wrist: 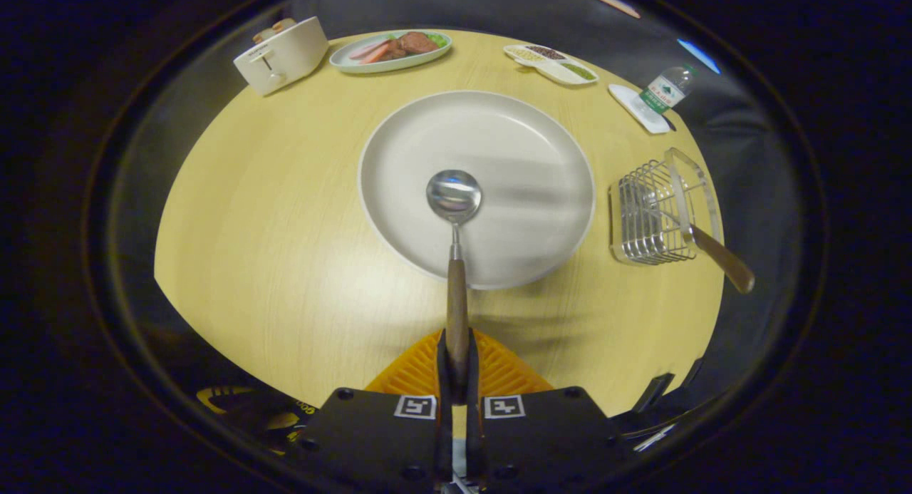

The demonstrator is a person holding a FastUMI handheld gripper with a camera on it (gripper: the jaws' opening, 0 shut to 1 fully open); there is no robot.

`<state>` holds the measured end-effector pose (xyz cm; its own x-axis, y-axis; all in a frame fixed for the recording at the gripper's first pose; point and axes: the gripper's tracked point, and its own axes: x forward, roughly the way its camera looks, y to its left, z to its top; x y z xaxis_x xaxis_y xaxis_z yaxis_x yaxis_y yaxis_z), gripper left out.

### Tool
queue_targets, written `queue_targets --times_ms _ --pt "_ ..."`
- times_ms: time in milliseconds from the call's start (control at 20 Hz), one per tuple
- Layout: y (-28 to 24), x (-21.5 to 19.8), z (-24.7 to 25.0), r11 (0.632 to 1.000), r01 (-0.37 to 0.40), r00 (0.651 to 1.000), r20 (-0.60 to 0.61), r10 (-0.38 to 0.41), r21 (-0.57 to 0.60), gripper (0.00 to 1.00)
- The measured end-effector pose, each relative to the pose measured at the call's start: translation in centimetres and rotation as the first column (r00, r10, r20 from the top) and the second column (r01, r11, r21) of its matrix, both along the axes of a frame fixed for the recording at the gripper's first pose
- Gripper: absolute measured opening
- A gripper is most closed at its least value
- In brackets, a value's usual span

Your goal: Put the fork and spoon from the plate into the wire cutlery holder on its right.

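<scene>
Currently gripper [457,369] fingers pressed together on wooden handle of spoon [454,216], pinching it from both sides; handle runs straight fwd between them, bowl of spoon out ahead over near part of the plate [399,130]. Bowl looks lifted clear of plate surface, but can't confirm the gap. Orange ribbed item [417,369] sits just under/behind the fingers, id unclear.

Progress est: approx halfway. Plate otherwise bare, no fork on it. Wire cutlery holder [652,219] stands to right of plate, apart from it, w/ one wooden-handled utensil [716,255] already inside, handle leaning out toward near side. Presumably the fork; tines hidden in the wires, so not certain. Left to do: carry spoon rightward, drop into holder, let go.

Far side of round table [278,216]: white toaster [279,55], oval dish w/ sliced meat and greens [390,50], divided snack tray [550,63], water bottle [666,89] on a white coaster [630,103].

Writing: toaster has small dark print, bottle a green label; neither legible. Fingers' base carries two square b/w marker tags, no text.
</scene>
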<state>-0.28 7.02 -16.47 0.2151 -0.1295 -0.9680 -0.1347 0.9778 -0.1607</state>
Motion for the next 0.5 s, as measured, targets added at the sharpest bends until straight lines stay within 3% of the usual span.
queue_targets --times_ms 500 --pt "-1.3 0.7 3.9 1.0 0.012 0.994 0.104 -0.015 0.027 0.05"
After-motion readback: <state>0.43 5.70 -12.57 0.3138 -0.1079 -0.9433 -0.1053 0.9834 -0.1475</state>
